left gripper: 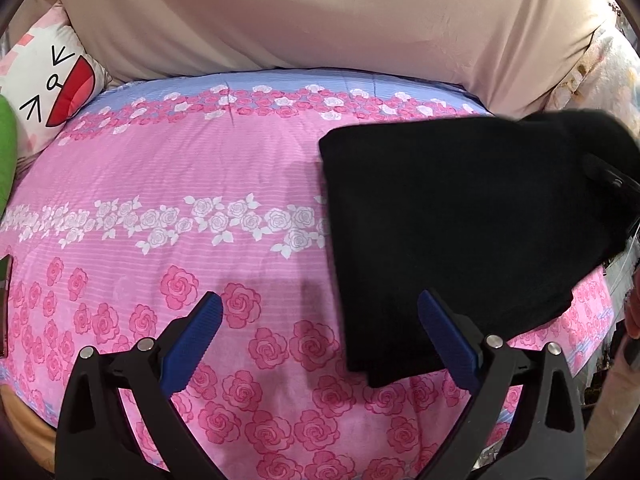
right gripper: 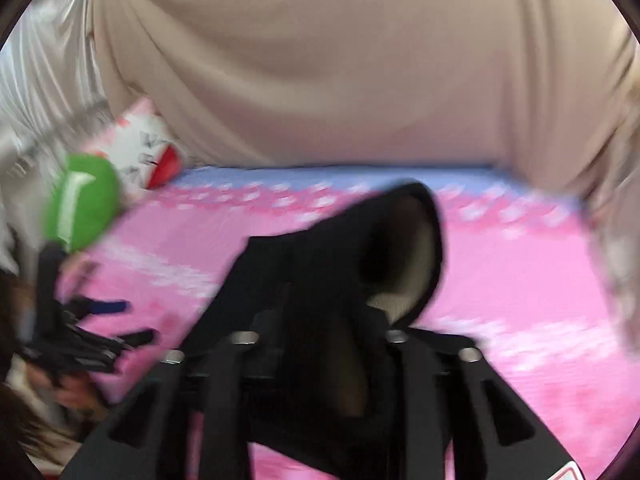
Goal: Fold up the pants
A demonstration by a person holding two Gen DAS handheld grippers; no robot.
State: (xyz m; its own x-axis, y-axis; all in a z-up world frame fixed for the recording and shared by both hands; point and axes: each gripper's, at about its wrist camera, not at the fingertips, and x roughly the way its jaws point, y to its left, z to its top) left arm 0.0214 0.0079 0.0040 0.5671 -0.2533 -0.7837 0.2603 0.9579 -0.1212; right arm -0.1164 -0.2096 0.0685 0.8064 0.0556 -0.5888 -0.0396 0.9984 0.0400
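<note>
I am mid-fold: my right gripper [right gripper: 320,340] pinches the black pants [left gripper: 460,220], my left gripper [left gripper: 320,332] spread empty, next laying the lifted end flat.

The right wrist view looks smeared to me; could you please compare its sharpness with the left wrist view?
Right wrist view: motion blur smears the pink bedspread and the black pants in the right claw. Left wrist view: sharp, with fisheye bending; the open left claw is crisp.
</note>
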